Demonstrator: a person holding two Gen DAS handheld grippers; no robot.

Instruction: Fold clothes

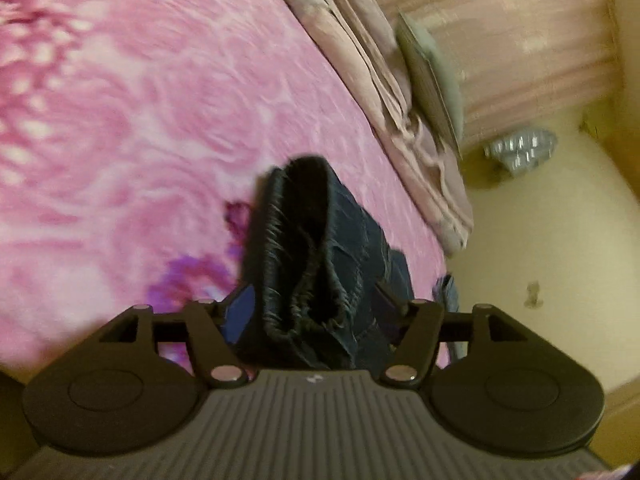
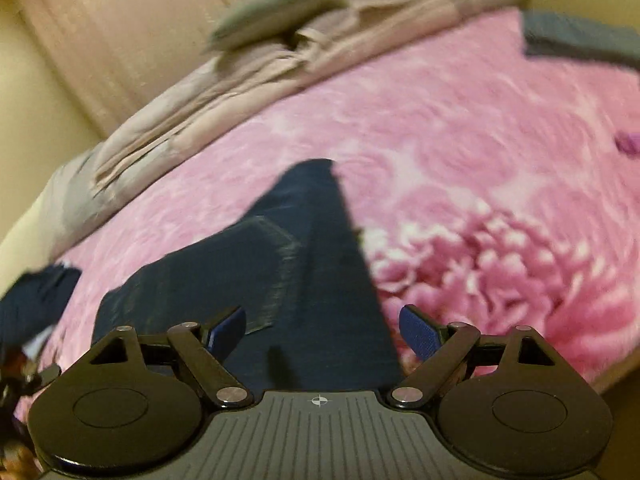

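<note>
Both grippers stand released: the left gripper (image 1: 316, 300) straddles the elastic waistband of the dark blue denim jeans (image 1: 320, 248) without pinching, and the right gripper (image 2: 322, 328) hangs open above the jeans (image 2: 280, 264) on the pink floral blanket (image 2: 480, 160). Best to square the edges before the next fold. There is free blanket beyond; the bed's edge and a beige folded sheet (image 1: 360, 60) lie nearby.

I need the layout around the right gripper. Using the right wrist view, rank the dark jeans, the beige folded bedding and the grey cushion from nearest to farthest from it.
1. dark jeans: directly below and ahead of the right gripper, on the pink blanket.
2. beige folded bedding: beyond the jeans, along the blanket's far left edge.
3. grey cushion: farthest, on top of the bedding by the headboard.
</note>
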